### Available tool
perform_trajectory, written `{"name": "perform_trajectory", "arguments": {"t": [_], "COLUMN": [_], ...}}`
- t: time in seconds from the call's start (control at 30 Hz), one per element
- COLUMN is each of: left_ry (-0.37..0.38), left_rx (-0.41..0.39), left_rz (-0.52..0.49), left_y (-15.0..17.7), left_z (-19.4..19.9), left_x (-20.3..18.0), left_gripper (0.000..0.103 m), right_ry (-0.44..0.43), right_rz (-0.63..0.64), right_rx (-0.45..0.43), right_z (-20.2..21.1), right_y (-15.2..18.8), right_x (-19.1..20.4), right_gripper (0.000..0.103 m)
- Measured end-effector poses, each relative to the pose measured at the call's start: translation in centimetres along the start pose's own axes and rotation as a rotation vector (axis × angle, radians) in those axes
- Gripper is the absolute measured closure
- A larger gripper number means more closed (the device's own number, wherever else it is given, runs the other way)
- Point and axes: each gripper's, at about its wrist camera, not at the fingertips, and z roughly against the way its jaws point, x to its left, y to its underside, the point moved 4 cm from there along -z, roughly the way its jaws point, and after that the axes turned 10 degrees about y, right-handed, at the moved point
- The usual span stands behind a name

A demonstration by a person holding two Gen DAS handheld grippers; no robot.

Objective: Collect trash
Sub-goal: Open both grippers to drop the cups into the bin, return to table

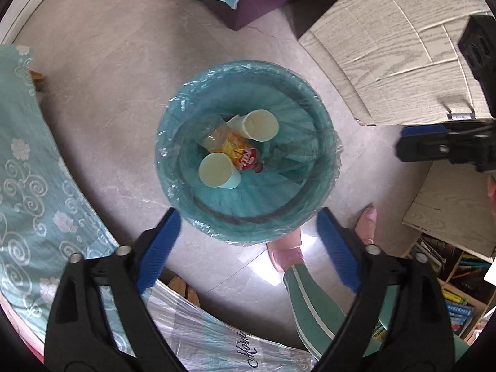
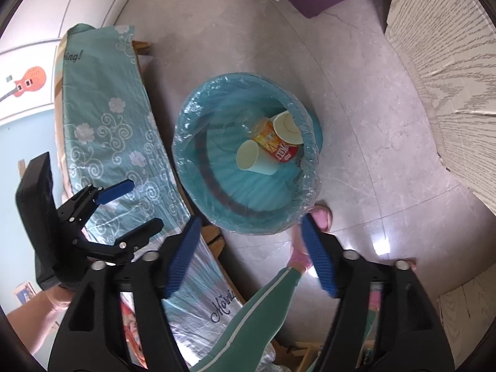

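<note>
Both the left gripper (image 1: 248, 232) and right gripper (image 2: 251, 248) hang over the lined bin (image 1: 322, 142), fingers apart and empty. Inside lie two paper cups (image 1: 217, 170) and a plastic bottle (image 1: 238, 152).

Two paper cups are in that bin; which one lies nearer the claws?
The paper cup whose open mouth sits lower in the trash bin, below the crushed bottle; the other cup lies beyond it.

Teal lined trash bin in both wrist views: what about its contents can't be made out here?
- Clear plastic bottle with red and yellow label: label text too small and curved to read in either view.
- Bin bottom: hidden under the two pale paper cups and bottle, so further trash cannot be ruled out.
- Right wrist view: the bin's near rim cuts off the bottle's cap end.
</note>
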Motion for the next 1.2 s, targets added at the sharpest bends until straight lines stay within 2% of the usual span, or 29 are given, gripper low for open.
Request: {"name": "perform_trajectory", "arguments": {"t": [0.07, 0.1, 0.33, 0.37, 0.47, 0.63, 0.73, 0.87, 0.97, 1.1, 1.2], "left_ry": [-0.002, -0.005, -0.012, -0.015, -0.039, -0.027, -0.034, -0.015, 0.003, 0.044, 0.081], "left_rx": [-0.003, -0.002, -0.029, -0.031, -0.028, -0.061, -0.101, -0.203, -0.3, -0.407, -0.444], "left_rz": [0.01, 0.011, 0.01, 0.009, 0.012, 0.023, 0.011, -0.046, -0.154, -0.361, -0.559], "left_y": [0.2, 0.4, 2.1, 2.3, 3.1, 4.4, 5.2, 6.0, 6.2, 5.8, 5.2], "left_z": [0.5, 0.7, 3.7, 4.1, 5.4, 9.2, 12.4, 18.7, 24.0, 29.2, 31.4], "left_x": [-0.1, -0.1, -0.6, -0.7, -1.1, -2.2, -3.3, -6.7, -10.9, -18.4, -25.5], "left_gripper": [0.012, 0.012, 0.007, 0.007, 0.007, 0.007, 0.007, 0.007, 0.007, 0.007, 0.007], "right_ry": [-0.004, -0.012, -0.034, -0.061, -0.127, -0.131, -0.143, -0.173, -0.196, -0.203, -0.158], "right_rz": [-0.015, -0.025, -0.077, -0.091, -0.102, -0.007, 0.056, 0.169, 0.239, 0.227, 0.145], "right_rx": [-0.007, -0.013, -0.055, -0.052, -0.013, -0.004, -0.042, -0.164, -0.303, -0.497, -0.634], "right_z": [0.5, 0.9, 4.0, 4.5, 5.5, 9.1, 12.9, 19.9, 27.3, 35.9, 41.1], "right_y": [0.2, 0.3, 1.6, 2.0, 3.1, 6.5, 9.0, 13.0, 16.8, 21.7, 25.6], "right_x": [-0.1, -0.1, 0.3, 0.4, 1.2, 4.4, 6.8, 9.8, 10.5, 7.9, 3.5], "right_gripper": [0.016, 0.014, 0.012, 0.006, 0.006, 0.006, 0.006, 0.006, 0.006, 0.006, 0.006]}}
